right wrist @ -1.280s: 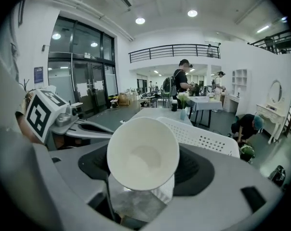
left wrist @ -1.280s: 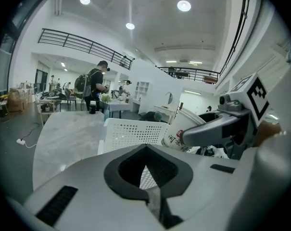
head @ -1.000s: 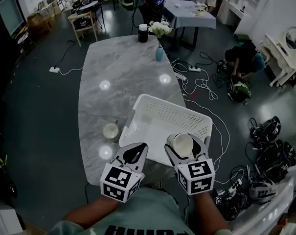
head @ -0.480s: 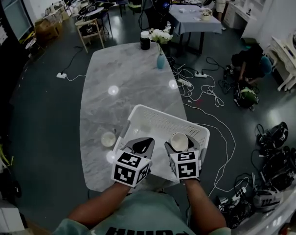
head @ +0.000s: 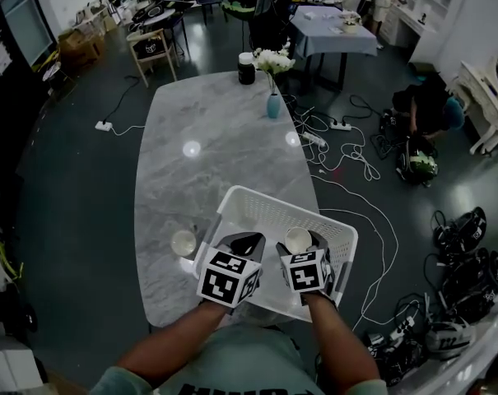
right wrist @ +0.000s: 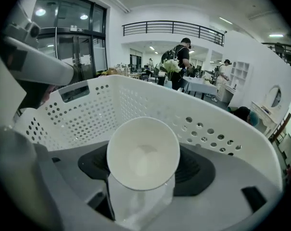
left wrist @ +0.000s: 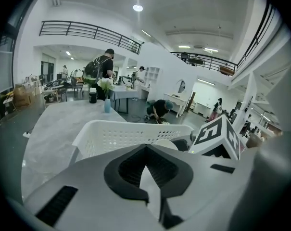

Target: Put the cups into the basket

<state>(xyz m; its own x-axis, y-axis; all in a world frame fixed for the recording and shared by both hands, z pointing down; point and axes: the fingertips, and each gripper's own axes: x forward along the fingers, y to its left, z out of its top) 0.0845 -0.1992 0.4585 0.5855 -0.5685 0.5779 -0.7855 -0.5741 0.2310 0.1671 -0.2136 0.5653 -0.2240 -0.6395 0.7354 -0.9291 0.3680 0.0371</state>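
A white perforated basket [head: 269, 211] stands at the near end of the grey marble table [head: 207, 138]. My right gripper [head: 302, 245] is shut on a white paper cup [head: 298, 239] and holds it over the near part of the basket. In the right gripper view the cup [right wrist: 143, 153] sits mouth-up between the jaws, with the basket wall [right wrist: 111, 105] around it. My left gripper [head: 242, 243] is shut and empty, at the basket's near-left rim [left wrist: 131, 134]. A second white cup [head: 183, 242] stands on the table left of the basket.
A blue vase with white flowers [head: 272, 104] and a dark jar [head: 246, 68] stand at the table's far end. Cables and power strips [head: 339, 163] lie on the floor to the right. Bags [head: 458, 229] sit further right. The table's near edge is just below the basket.
Both grippers have moved forward from the basket's near edge to over its near part, the right one carrying the cup. The cup on the table has stayed put.
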